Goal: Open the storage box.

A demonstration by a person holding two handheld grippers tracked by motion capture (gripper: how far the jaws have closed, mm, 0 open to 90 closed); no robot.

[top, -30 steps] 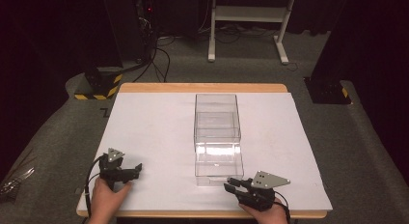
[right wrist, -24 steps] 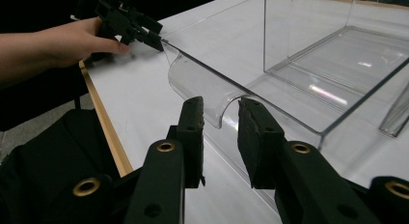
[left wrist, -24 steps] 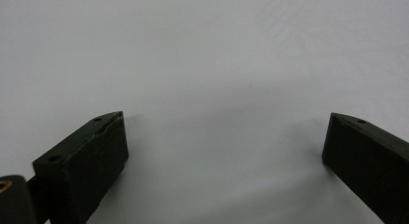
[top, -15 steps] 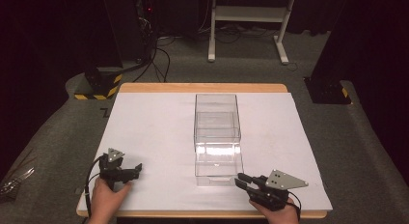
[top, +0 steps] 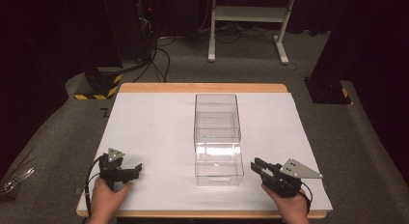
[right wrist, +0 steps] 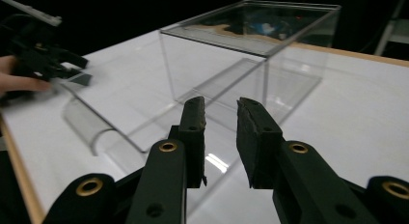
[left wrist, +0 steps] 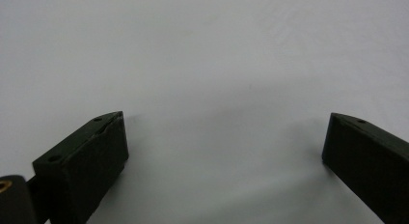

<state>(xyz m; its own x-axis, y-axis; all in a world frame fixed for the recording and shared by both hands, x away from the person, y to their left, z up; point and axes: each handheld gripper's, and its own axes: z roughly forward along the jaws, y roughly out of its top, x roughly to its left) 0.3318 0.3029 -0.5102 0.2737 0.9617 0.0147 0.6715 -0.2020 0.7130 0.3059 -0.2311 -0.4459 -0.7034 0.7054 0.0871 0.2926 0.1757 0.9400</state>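
From the high view we see the clear box (top: 217, 137) standing in the middle of the white counter (top: 154, 122), its near end carrying a curved clear flap. Our left gripper (top: 136, 169) rests on the counter at the near left, well apart from the box, held in the left hand (top: 107, 197). Our right gripper (top: 256, 165) sits at the near right, just beside the box's near right corner, its jaws pointing toward the box.

In the left gripper view, our jaws stand wide apart over bare white counter, holding nothing.

In the right gripper view, our jaws are nearly closed, a narrow gap between them, gripping nothing; the clear box (right wrist: 251, 55) stands just beyond the jaws.
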